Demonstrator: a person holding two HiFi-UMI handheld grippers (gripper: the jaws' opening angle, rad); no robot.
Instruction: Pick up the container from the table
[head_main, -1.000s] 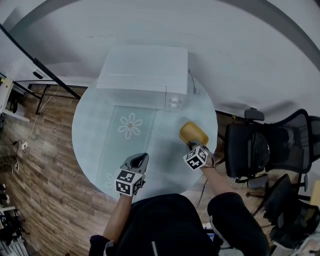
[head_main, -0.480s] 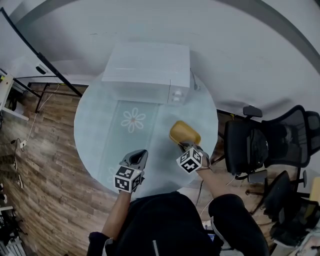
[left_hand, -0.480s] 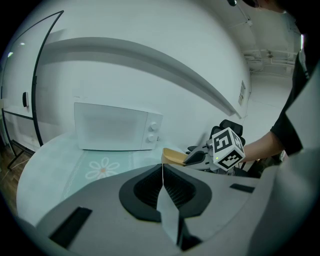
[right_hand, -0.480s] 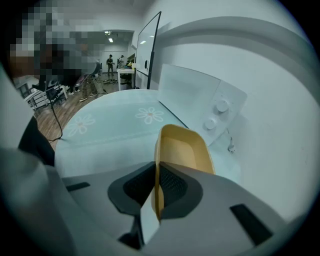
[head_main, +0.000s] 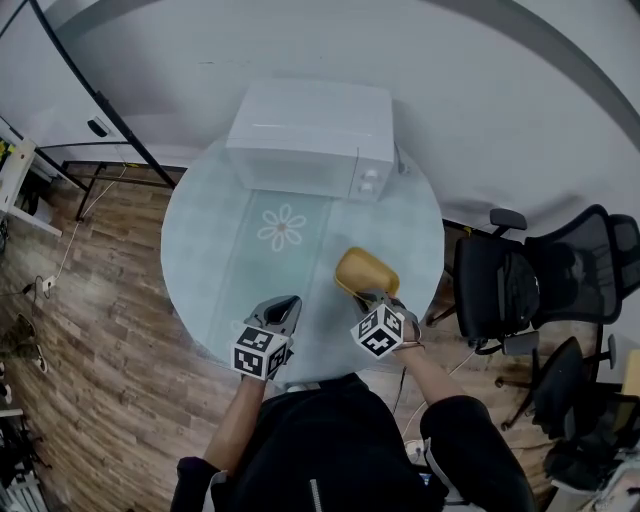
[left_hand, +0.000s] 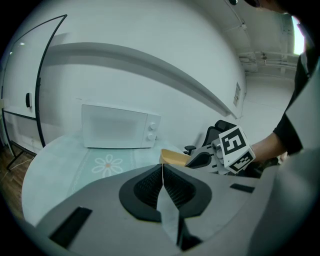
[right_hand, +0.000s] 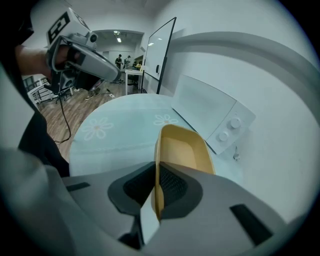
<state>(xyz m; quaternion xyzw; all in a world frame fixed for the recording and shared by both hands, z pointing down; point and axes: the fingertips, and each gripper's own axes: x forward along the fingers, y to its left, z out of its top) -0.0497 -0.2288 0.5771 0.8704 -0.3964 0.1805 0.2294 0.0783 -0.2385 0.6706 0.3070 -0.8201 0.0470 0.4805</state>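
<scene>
Pale table (head_main: 205, 235), wood floor (head_main: 90, 370); right gripper (head_main: 362, 298) jaws clamp yellow container (head_main: 367, 270), left gripper (head_main: 285, 304) closed.

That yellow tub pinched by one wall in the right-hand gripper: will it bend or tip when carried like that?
Probably stiff: the yellow tub shows no bending, though the right gripper clamps only one thin wall. Likely light, since it looks empty inside. Gripped off-centre at one side, it may tilt or swing if moved fast.
</scene>
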